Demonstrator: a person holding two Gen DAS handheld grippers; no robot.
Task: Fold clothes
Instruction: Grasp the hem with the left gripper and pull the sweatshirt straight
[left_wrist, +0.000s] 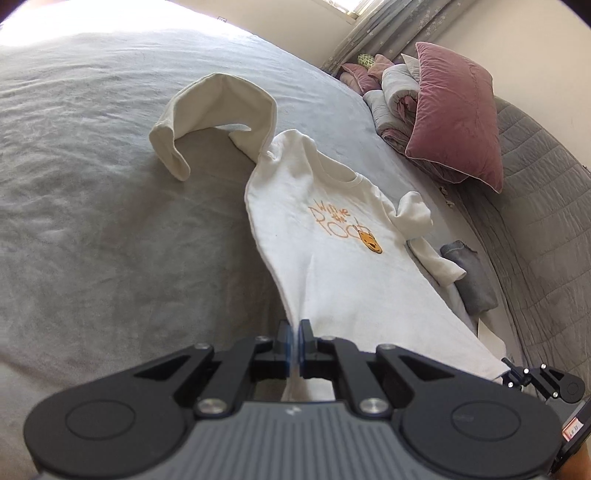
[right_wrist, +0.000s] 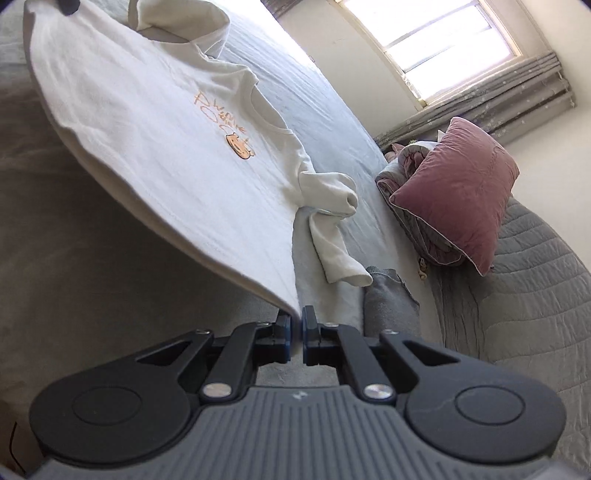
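Bed (left_wrist: 92, 221) grey, rumpled | pink pillow (right_wrist: 458, 188) by curtained window (right_wrist: 443, 48)

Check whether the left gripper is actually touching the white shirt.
Touching. The left wrist view shows the left gripper with its jaws closed on the hem of the white shirt, cloth pinched between the pads.

Matt white cotton-like shirt (left_wrist: 325, 236), velvety pillow (left_wrist: 454, 110)

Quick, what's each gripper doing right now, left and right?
Left gripper: closed on the hem of the white Winnie the Pooh sweatshirt.
Right gripper: closed on the other hem corner of the same sweatshirt.
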